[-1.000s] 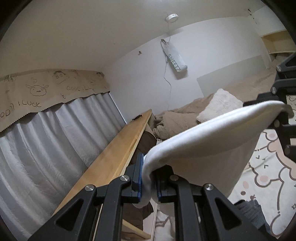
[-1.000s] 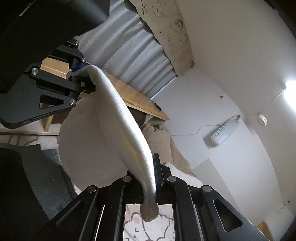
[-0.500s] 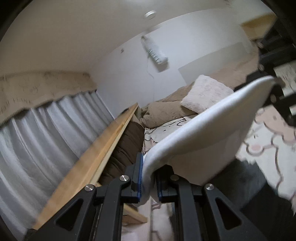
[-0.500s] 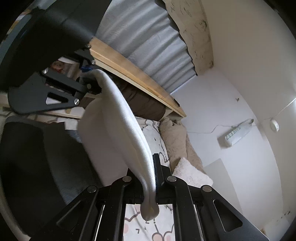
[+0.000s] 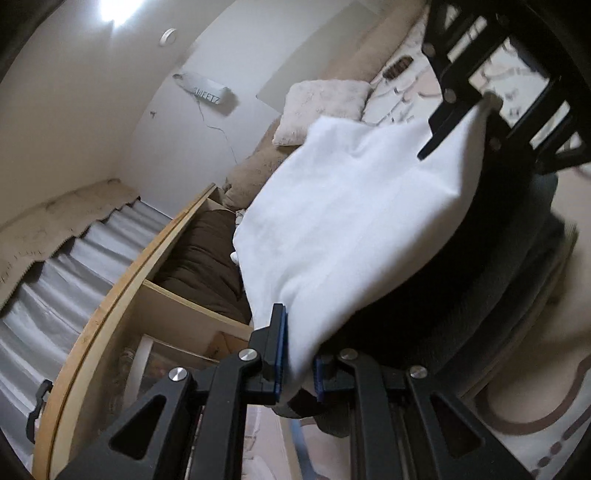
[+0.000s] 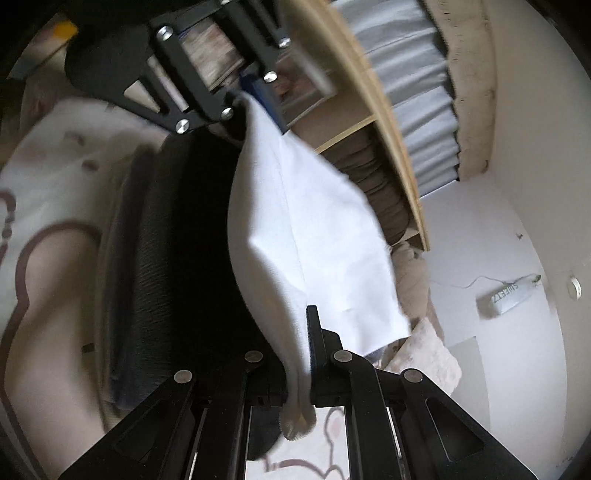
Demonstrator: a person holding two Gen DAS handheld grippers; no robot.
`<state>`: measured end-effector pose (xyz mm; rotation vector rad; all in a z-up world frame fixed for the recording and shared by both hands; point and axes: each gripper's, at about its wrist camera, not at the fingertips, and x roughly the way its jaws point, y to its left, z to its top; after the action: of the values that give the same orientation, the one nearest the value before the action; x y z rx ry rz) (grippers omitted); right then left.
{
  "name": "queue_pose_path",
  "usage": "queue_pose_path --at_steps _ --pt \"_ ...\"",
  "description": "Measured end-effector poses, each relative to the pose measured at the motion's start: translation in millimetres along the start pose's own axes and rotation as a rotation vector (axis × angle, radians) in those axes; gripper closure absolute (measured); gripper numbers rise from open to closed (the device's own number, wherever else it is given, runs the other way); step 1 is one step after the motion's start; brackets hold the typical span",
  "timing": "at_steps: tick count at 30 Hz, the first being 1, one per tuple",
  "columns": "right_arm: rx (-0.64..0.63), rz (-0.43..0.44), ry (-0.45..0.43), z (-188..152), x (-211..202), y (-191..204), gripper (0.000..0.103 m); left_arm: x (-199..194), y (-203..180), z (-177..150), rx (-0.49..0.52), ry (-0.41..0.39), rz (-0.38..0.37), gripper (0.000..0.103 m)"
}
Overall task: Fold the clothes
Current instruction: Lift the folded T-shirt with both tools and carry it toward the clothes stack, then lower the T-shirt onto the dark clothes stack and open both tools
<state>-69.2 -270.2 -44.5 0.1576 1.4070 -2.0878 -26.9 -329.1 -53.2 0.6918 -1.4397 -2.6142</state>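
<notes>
both grippers have dropped lower with the white cloth [image 5: 354,221], now spread over a dark garment [image 6: 173,258] on the bed. left gripper [image 5: 297,354] and right gripper [image 6: 303,354] each pinch one corner.

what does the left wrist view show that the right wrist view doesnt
Only the left wrist view shows the left gripper up close, shut on one end of the white garment, and the ceiling light. Only the right wrist view shows the right gripper up close, clamping the other end. Both show the garment stretched between the two grippers, the dark clothing beneath it, the wooden shelf, grey curtain and fluffy pillow.
</notes>
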Motion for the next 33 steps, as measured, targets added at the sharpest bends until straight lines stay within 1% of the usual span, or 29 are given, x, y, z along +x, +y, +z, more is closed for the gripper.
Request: queue_pose_path --at_steps 2,4,5,6,7,8,9,10,11,12,13,16,19,21,22,23,24,25,26,28,29,31,33 --pt "-0.017 -0.013 0.012 -0.5 3.1 16.0 0.095 3.2 2.8 -0.8 -0.005 0.004 0.013 0.089" --pt "0.001 -0.009 0.02 -0.7 4.3 14.2 0.095 4.7 -0.2 -4.1 0.02 0.008 0.023 0.089" --pt "0.015 0.002 0.025 -1.2 4.6 12.9 0.095 5.0 -3.4 -6.4 0.049 0.012 0.028 0.087" --pt "0.032 0.021 0.023 -3.6 2.9 11.6 0.093 3.1 -5.9 -8.5 0.061 0.018 0.03 0.082" --pt "0.048 0.04 0.021 -6.0 1.1 10.3 0.078 1.0 -8.4 -10.7 0.071 0.024 0.031 0.078" --pt "0.066 0.055 0.017 -8.5 -1.2 9.0 0.063 -2.5 -6.9 -13.5 0.057 0.034 0.033 0.064" --pt "0.089 0.045 0.003 -12.1 -7.7 7.1 0.027 -5.3 -0.3 -16.3 0.019 0.052 0.023 0.044" --pt "0.112 0.038 -0.016 -16.0 -14.9 4.8 0.011 -8.0 6.7 -19.0 -0.021 0.071 0.013 0.035" --pt "0.133 0.059 -0.057 -21.9 -26.3 0.7 0.011 -11.9 16.9 -22.8 -0.086 0.098 -0.024 0.022" --pt "0.155 0.093 -0.081 -27.9 -37.5 -0.4 0.011 -16.7 30.7 -26.8 -0.176 0.128 -0.074 0.021" --pt "0.189 0.109 -0.097 -34.0 -44.8 -7.1 0.011 -20.1 40.2 -28.6 -0.242 0.142 -0.1 0.021" --pt "0.295 0.154 -0.145 -52.0 -65.9 -27.4 0.011 -35.3 90.9 -24.4 -0.553 0.132 -0.207 0.021" --pt "0.484 0.198 -0.187 -65.8 -71.5 -53.5 0.011 -34.1 141.0 -2.4 -0.823 0.082 -0.282 0.021" --pt "0.633 0.245 -0.195 -73.8 -68.0 -65.9 0.012 -18.2 168.1 18.6 -0.984 0.073 -0.357 0.021" --pt "0.698 0.278 -0.189 -73.1 -61.2 -70.6 0.02 -9.4 175.7 29.9 -1.034 0.075 -0.384 0.021" --pt "0.762 0.307 -0.173 -70.4 -52.0 -71.9 0.026 7.6 181.7 46.4 -1.069 0.095 -0.417 0.021" --pt "0.825 0.336 -0.156 -67.7 -42.9 -73.2 0.036 26.1 182.0 60.5 -1.087 0.135 -0.444 0.024" --pt "0.889 0.365 -0.139 -65.1 -33.7 -74.5 0.041 44.6 181.8 74.4 -1.103 0.177 -0.471 0.025" --pt "0.948 0.391 -0.122 -62.3 -24.8 -75.4 0.042 64.5 175.5 86.2 -1.095 0.227 -0.497 0.026" --pt "1.01 0.396 -0.087 -55.6 -11.2 -71.3 0.042 104.7 162.0 109.5 -1.073 0.328 -0.547 0.027" --pt "1.038 0.399 -0.071 -52.4 -4.5 -69.0 0.042 126.3 154.4 118.9 -1.045 0.38 -0.552 0.027" --pt "1.05 0.412 -0.045 -48.3 6.9 -61.2 0.042 154.2 142.4 125.3 -1.015 0.452 -0.551 0.028" --pt "1.059 0.441 -0.012 -49.9 16.5 -56.8 0.042 185.2 131.4 119.6 -1.013 0.544 -0.557 0.028"
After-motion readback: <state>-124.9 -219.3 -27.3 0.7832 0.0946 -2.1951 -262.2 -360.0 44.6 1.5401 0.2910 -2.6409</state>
